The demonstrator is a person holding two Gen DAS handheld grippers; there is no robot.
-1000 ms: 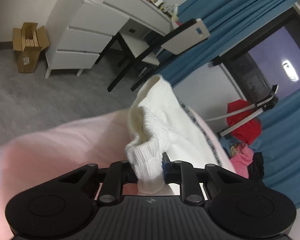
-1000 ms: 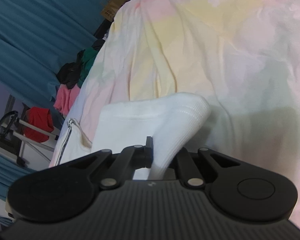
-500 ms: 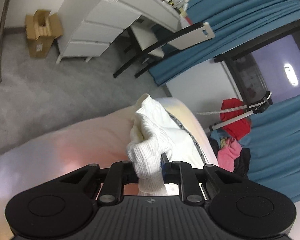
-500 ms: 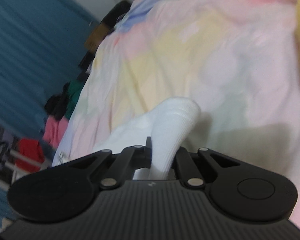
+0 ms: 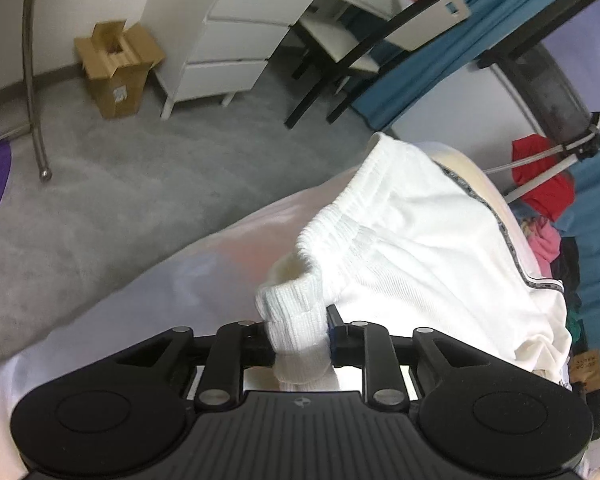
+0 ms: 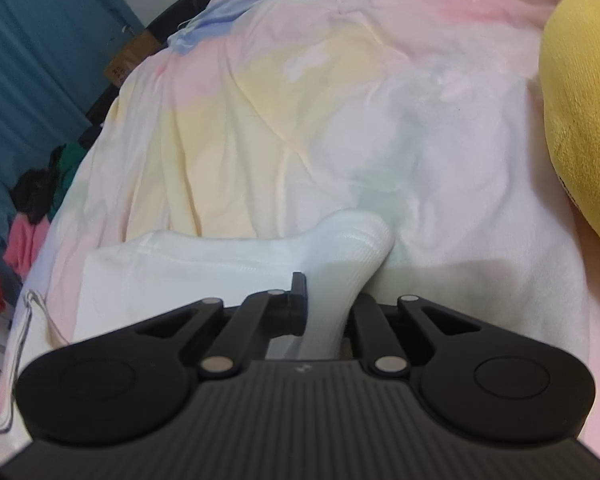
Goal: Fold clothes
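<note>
The left claw (image 5: 300,340) has just been easing its jaws apart, yet the ribbed cuff (image 5: 296,312) of the white garment (image 5: 420,256) sits pinched between them — bunched knit fills the gap from pad to pad, so the hold is looser, not let go. Compared with a second ago, the left view has swung: more grey carpet (image 5: 140,200) and the cardboard box (image 5: 116,68) now show, and the garment has gone from a raised peak to a flatter spread over the bed (image 5: 204,272). The right claw (image 6: 326,312) is nearly closed on the other ribbed end (image 6: 352,248), and its view has tipped to bring a yellow cushion (image 6: 580,112) in at the far right. I judge that the cloth has been carried across and is being laid down — a fold close to being set, with release likely next.

The garment lies on the pastel bedcover (image 6: 300,100), near the bed's edge. In the left view its long axis runs from the gripped cuff, near, away to the far right, where its dark-trimmed edge (image 5: 500,224) follows the same line; the gathered ribbed band (image 5: 352,208) crosses it.
</note>
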